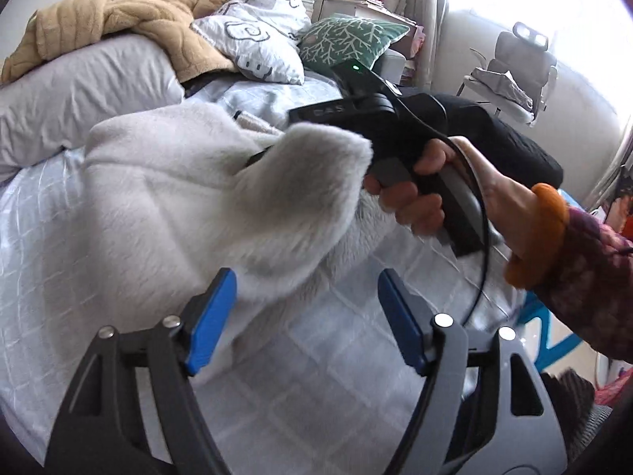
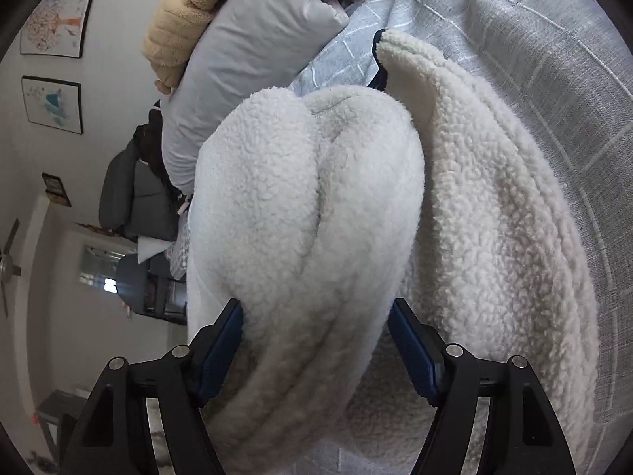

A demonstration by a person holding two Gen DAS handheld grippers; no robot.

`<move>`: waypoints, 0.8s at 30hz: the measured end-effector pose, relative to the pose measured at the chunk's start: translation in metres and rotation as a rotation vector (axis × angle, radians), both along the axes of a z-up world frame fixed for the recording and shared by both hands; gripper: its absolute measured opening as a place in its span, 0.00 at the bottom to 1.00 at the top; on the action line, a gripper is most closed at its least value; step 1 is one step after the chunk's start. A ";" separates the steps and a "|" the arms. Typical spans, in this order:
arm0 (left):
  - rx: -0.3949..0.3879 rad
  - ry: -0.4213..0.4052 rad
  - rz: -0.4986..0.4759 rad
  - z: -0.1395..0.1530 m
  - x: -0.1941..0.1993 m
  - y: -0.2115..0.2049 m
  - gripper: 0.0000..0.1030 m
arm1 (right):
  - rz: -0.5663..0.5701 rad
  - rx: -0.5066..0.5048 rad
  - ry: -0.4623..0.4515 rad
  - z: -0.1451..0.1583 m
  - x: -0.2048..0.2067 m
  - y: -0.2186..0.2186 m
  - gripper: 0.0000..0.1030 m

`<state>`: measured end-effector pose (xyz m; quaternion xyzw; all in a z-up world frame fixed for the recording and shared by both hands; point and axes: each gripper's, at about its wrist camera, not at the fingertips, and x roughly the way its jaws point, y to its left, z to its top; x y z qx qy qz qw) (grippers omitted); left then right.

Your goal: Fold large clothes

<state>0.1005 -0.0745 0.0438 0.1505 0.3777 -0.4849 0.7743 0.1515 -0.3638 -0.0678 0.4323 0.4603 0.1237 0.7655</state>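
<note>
A large cream fleece garment (image 1: pixel 166 206) lies on the grey checked bedspread (image 1: pixel 300 372). My left gripper (image 1: pixel 306 316) is open and empty, just in front of the garment's near edge. In the left wrist view the right gripper's black body (image 1: pixel 379 118) is held by a hand and a raised fold of fleece (image 1: pixel 312 182) hangs over its front. In the right wrist view my right gripper (image 2: pixel 316 344) has its jaws wide apart with a thick roll of the fleece garment (image 2: pixel 308 213) lying between them; the fingers (image 2: pixel 223 344) do not pinch it.
Behind the garment are a grey pillow (image 1: pixel 79 91), a tan blanket (image 1: pixel 118 16), a patterned cushion (image 1: pixel 261 31) and a green cushion (image 1: pixel 348 39). A chair (image 1: pixel 514 71) stands by the window at right. Framed pictures (image 2: pixel 55 19) hang on the wall.
</note>
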 end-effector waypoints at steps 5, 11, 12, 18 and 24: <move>-0.051 0.074 0.111 0.017 0.031 0.036 0.73 | 0.005 -0.008 0.001 -0.004 -0.019 -0.007 0.72; -0.150 0.170 0.359 0.014 0.092 0.081 0.73 | 0.004 -0.045 0.029 0.010 -0.016 -0.006 0.74; -0.143 0.181 0.385 0.008 0.101 0.083 0.73 | 0.005 -0.045 0.026 0.013 -0.015 -0.005 0.74; -0.077 0.288 0.417 -0.043 0.129 0.065 0.73 | -0.004 0.114 -0.001 0.026 0.000 -0.005 0.74; -0.161 0.341 0.415 -0.053 0.127 0.057 0.73 | 0.002 0.161 0.027 0.027 0.025 0.006 0.75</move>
